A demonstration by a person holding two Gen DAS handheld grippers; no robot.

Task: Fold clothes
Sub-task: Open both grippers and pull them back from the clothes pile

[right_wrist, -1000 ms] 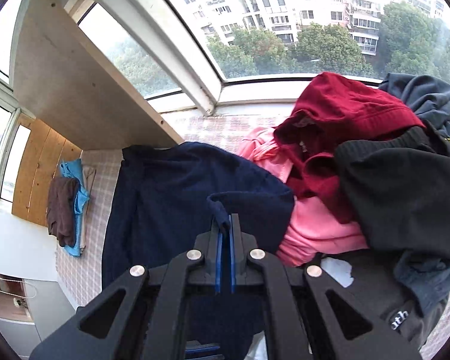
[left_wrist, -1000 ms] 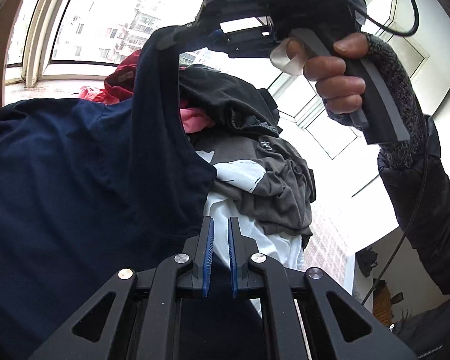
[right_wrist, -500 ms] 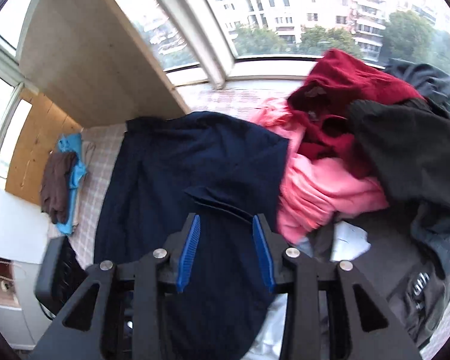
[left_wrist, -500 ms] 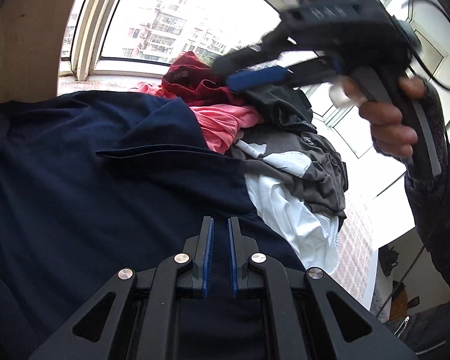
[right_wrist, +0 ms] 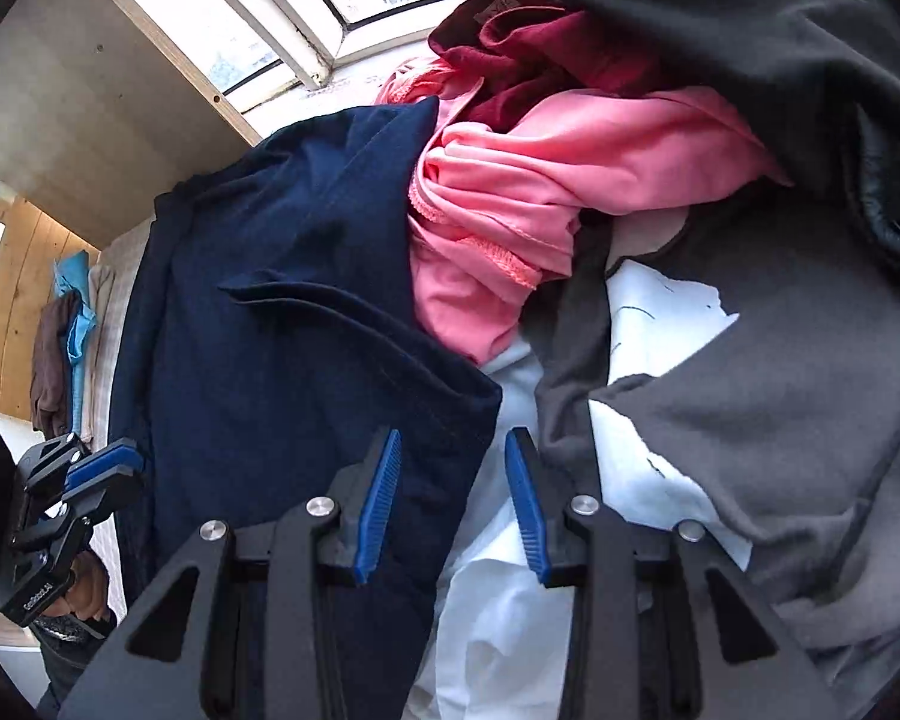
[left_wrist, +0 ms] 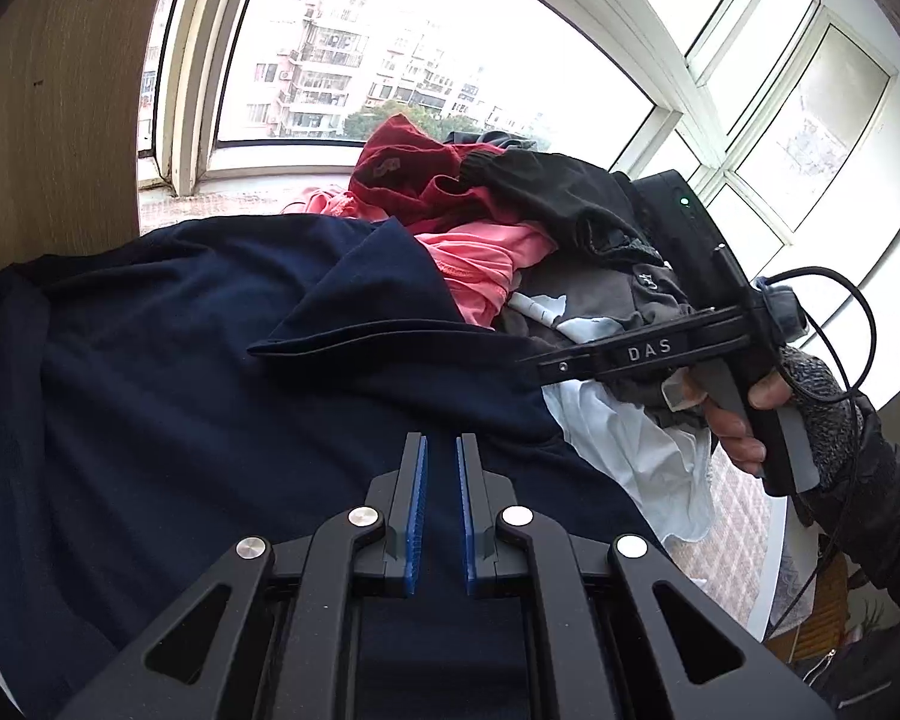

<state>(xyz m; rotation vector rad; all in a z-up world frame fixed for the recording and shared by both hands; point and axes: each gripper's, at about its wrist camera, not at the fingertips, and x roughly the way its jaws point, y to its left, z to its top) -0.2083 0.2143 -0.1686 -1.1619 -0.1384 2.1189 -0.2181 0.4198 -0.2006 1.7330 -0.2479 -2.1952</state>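
Observation:
A navy blue garment (left_wrist: 180, 372) lies spread out, its right sleeve folded inward over the body (right_wrist: 306, 312). My left gripper (left_wrist: 441, 450) hovers low over the navy cloth with a narrow gap between its blue pads, holding nothing. My right gripper (right_wrist: 453, 450) is open and empty, straddling the navy garment's edge where it meets a white garment (right_wrist: 498, 600). The right gripper also shows in the left wrist view (left_wrist: 540, 366), low at the navy garment's right side.
A heap of clothes lies to the right: pink (right_wrist: 540, 192), dark red (left_wrist: 414, 174), black (right_wrist: 750, 42) and grey (right_wrist: 780, 408) garments. Folded brown and blue clothes (right_wrist: 66, 336) lie at the far left by a wooden panel (left_wrist: 48, 108). Windows run behind.
My right gripper let go of the raised navy sleeve, opened, and came down to the garment's right edge. The sleeve now lies folded over the body. My left gripper stayed put.

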